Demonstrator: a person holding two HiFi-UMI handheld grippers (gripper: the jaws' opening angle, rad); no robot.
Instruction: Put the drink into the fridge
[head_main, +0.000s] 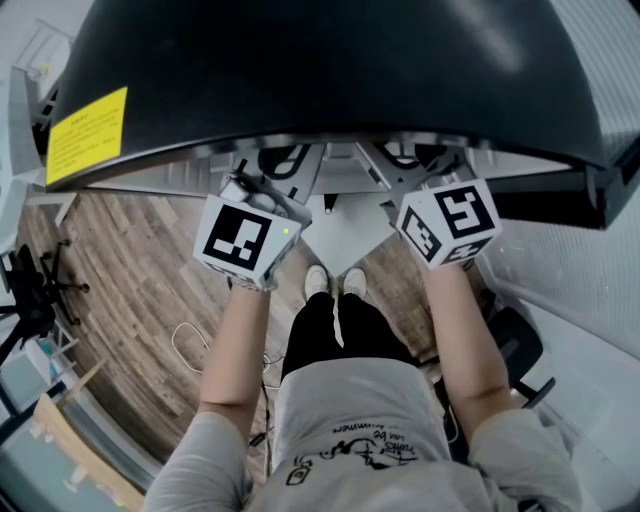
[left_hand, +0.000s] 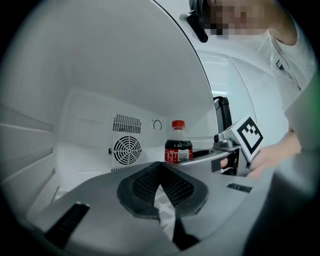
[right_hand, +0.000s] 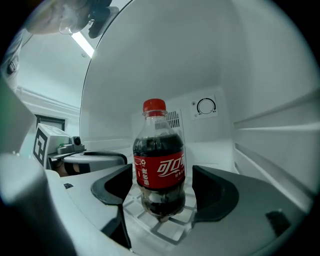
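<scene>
here, the right tongs (right_hand: 162, 176) stand wide, with one dark pad on each side of the cola bottle (right_hand: 159, 150). a clear gap shows at the right-hand pad. the left-hand pad lies just beside the red label, and contact there cannot be confirmed. the bottle stands upright, red cap on, on the white grid shelf (right_hand: 167, 227) inside the fridge (right_hand: 260, 75).

the left tongs (left_hand: 160, 167) are drawn together at the tips and hold nothing. in the left gripper view they point into the same white compartment, with the bottle beyond them and the right tongs reaching in beside it.

on the rear wall, a round fan grille (left_hand: 126, 150) sits left of the bottle and a small dial (right_hand: 206, 106) sits above it.

in the head view, both marker cubes (head_main: 243, 238) sit at the edge of a dark casing (head_main: 330, 60) bearing a yellow label (head_main: 88, 135). the person's forearms lead back from the cubes, and the shoes (head_main: 333, 282) rest on a wood-pattern floor (head_main: 130, 280).
</scene>
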